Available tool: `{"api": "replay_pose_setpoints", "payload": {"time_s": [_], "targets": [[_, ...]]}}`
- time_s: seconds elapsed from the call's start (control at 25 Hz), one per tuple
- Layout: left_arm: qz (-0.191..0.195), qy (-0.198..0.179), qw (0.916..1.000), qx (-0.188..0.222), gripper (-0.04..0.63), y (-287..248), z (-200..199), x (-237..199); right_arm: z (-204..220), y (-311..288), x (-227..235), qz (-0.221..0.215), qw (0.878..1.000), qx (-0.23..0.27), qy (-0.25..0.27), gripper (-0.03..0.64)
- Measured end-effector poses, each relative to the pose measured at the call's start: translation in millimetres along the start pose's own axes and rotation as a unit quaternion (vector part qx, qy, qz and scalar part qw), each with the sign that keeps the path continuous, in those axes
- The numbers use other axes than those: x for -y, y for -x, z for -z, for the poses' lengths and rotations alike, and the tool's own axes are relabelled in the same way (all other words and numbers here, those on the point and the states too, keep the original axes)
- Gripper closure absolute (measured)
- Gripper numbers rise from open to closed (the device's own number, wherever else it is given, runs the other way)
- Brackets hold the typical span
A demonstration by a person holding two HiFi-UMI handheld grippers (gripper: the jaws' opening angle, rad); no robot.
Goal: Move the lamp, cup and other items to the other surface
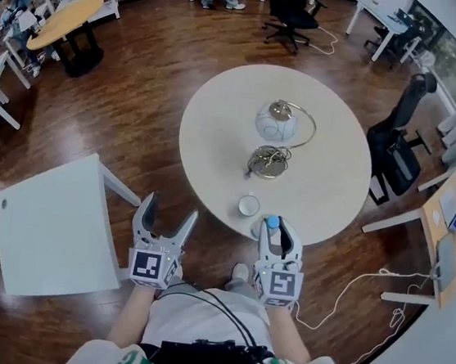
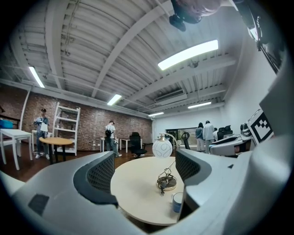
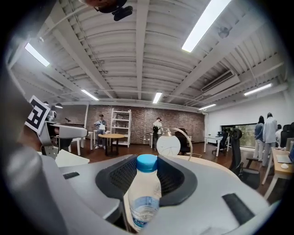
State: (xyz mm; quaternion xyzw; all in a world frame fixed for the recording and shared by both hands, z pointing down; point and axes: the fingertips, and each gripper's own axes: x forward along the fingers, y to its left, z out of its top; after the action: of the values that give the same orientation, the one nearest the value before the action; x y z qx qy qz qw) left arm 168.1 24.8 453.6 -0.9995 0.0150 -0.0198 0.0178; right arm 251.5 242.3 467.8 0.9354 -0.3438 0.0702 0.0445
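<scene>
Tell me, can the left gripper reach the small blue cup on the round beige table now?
Probably yes: the left gripper is open and empty, the cup stands near the table's near edge, and nothing lies between them.

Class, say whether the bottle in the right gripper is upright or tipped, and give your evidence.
Upright: the bottle stands vertical, clamped in the right gripper, its blue cap on top.

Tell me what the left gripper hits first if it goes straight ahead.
Likely the table's near edge, then the lamp; both sit between the left gripper's open jaws. Its height over the top is hard to judge.
</scene>
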Motion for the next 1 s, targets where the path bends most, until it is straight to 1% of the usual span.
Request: {"api": "replay_pose_setpoints", "payload": {"time_s": [0.12, 0.24, 0.28, 0.36, 0.48, 0.56, 0.64, 0.72, 0.84, 1.0], "targets": [[-0.035, 0.003, 0.9994, 0.001, 0.190, 16.5, 2.4, -23.0, -2.0, -17.9, -44.0, -0.058, 0.998, 0.002, -0.005, 0.462], [-0.080, 0.032, 0.9963, 0.000, 0.192, 37.0, -5.4, -47.3, -9.0, -35.9, -90.6, -0.115, 0.993, 0.013, 0.015, 0.462], [-0.096, 0.030, 0.9949, 0.003, 0.192, 46.1, -2.0, -58.1, -11.2, -42.3, -106.8, -0.136, 0.990, 0.015, 0.022, 0.462], [-0.131, 0.012, 0.9913, 0.006, 0.192, 68.1, 9.3, -81.3, -15.1, -54.3, -138.9, -0.177, 0.984, 0.019, 0.029, 0.463], [-0.186, 0.015, 0.9825, 0.004, 0.192, 106.5, 13.6, -113.0, -22.6, -68.5, -188.1, -0.236, 0.971, 0.024, 0.034, 0.463], [-0.226, 0.033, 0.9735, 0.008, 0.192, 132.9, 10.8, -136.2, -28.2, -80.3, -222.2, -0.273, 0.961, 0.032, 0.037, 0.463], [-0.268, 0.045, 0.9623, 0.013, 0.192, 162.6, 8.9, -156.7, -33.3, -90.3, -257.0, -0.311, 0.949, 0.039, 0.041, 0.463], [-0.307, 0.040, 0.9508, 0.015, 0.192, 195.7, 8.2, -173.4, -36.3, -98.8, -292.4, -0.347, 0.935, 0.049, 0.049, 0.463], [-0.362, 0.016, 0.9319, 0.013, 0.192, 248.4, 11.6, -199.0, -43.6, -105.2, -357.6, -0.408, 0.910, 0.053, 0.056, 0.463], [-0.420, 0.018, 0.9072, 0.011, 0.192, 309.3, 15.5, -222.2, -49.0, -108.5, -439.0, -0.473, 0.876, 0.070, 0.068, 0.463]]}}
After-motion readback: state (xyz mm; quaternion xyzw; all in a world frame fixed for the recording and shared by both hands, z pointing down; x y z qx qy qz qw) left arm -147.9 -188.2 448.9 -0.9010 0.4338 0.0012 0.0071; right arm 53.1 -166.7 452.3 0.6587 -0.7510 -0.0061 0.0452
